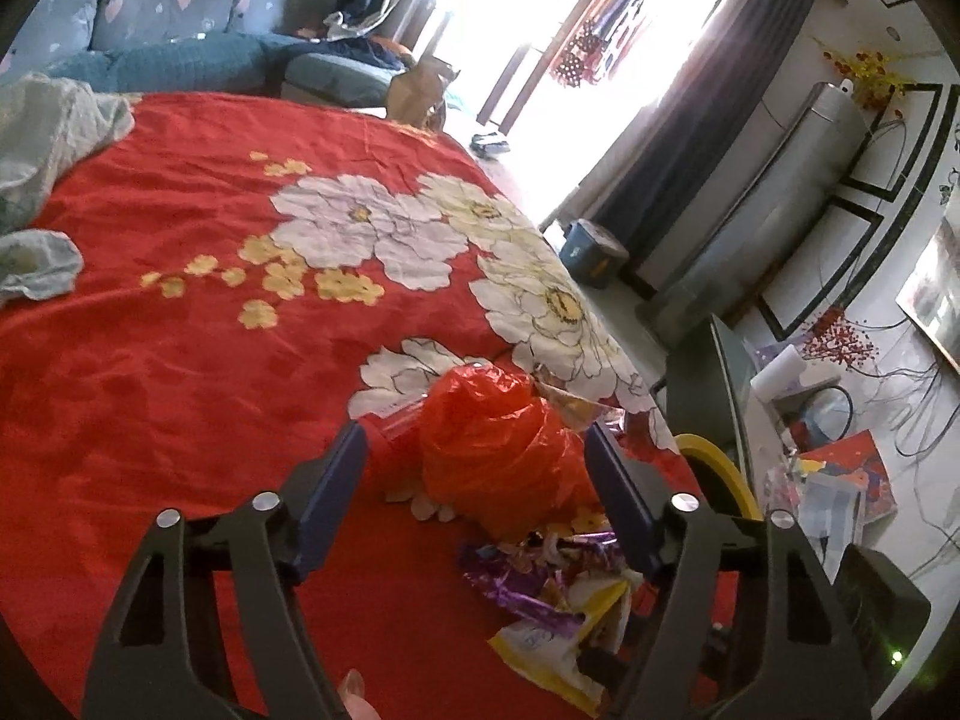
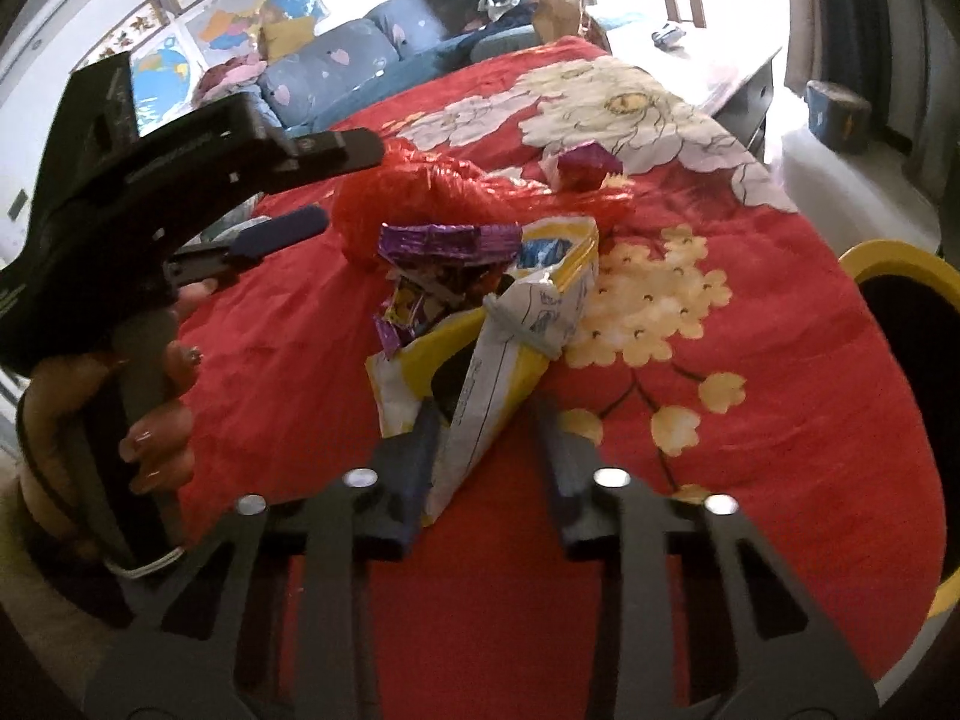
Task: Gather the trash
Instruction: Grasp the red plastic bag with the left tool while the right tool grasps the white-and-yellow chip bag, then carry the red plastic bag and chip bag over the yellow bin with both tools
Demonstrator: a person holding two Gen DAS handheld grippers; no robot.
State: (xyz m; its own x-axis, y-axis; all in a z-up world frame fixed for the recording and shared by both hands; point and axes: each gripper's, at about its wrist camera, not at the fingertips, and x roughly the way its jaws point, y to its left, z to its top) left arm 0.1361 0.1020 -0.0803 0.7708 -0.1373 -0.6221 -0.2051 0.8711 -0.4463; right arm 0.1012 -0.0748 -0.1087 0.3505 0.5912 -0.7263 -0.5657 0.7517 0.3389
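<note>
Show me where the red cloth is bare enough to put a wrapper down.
The red cloth is bare left of the orange bag, up to the grey rags, and across the white flowers behind it. It is crowded near the yellow bin: purple wrappers and the yellow packet are piled there.

Wrappers lie on the tablecloth before the bag (bin at right).

Red floral cloth; blue sofa behind; dark curtain.
</note>
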